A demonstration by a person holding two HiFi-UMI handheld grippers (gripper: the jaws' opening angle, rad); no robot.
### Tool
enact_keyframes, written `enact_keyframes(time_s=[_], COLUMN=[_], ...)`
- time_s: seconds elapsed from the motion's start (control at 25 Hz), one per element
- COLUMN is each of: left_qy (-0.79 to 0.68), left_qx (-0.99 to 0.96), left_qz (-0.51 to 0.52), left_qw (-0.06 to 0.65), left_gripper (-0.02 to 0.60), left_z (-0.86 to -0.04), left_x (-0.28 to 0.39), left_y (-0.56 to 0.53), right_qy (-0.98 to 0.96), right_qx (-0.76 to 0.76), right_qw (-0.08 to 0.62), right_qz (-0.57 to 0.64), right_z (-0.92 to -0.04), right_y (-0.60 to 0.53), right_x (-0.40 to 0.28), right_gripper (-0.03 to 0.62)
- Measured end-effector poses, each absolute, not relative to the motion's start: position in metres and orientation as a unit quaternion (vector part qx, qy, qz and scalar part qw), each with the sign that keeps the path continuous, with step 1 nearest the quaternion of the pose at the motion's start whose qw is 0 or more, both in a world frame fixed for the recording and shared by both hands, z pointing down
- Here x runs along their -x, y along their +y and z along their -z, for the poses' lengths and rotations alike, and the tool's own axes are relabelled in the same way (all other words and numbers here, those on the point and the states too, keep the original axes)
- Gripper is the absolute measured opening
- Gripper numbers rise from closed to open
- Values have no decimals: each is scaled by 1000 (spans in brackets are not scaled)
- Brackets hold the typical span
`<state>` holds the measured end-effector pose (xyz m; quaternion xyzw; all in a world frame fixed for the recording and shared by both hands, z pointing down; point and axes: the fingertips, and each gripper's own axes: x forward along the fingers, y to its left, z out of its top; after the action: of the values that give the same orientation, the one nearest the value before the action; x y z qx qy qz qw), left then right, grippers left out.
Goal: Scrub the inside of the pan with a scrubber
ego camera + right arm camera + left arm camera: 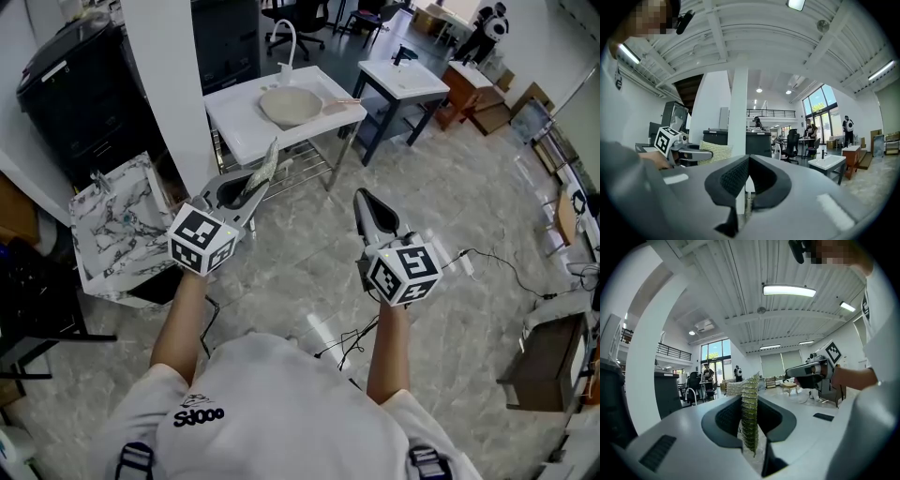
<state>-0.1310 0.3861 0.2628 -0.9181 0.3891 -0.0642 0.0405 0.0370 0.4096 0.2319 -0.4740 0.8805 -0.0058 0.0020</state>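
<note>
Currently, seen from the head view, a person stands on a marbled floor with 2 handheld tongs raised in front of the body. The left gripper [246,190] sits at 11 o'clock and the right gripper [367,204] at 1 o'clock.

The left gripper view shows its jaws clamped on a yellow-green mesh scrubber [750,416]. It is pinched edge-on, with its top sticking out past the tips. That hold probably leaves the free part able to reach down into a pan.

The right gripper view shows the other tongs pressed together at the tips with nothing between them. They seem to be kept free to steady the pan.

The pan [291,105] is pale and bowl-shaped, and it sits straight ahead at 12 o'clock on a white sink stand [246,131]. Its handle [343,103] points toward 3 o'clock, and a faucet [285,39] rises just behind it.

Both grippers are well apart from the pan, so scrubbing has not yet started. The person likely needs to step closer and bring the scrubber down inside the rim.
</note>
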Motion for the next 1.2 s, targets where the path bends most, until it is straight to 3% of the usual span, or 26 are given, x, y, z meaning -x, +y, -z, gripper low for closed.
enact_keyframes(time_s=[0.4,1.2], left_qy=[390,387], left_qx=[918,917], left_qz=[65,87], left_qw=[-4,41], left_gripper=[67,70], left_z=[-271,-274], left_x=[110,67], left_y=[373,373], right_qy=[892,905], right_qx=[451,425], right_qw=[-10,-10], right_qz=[1,31], right_z=[-238,-254], right_y=[397,374], right_x=[-65,-96], right_gripper=[8,8])
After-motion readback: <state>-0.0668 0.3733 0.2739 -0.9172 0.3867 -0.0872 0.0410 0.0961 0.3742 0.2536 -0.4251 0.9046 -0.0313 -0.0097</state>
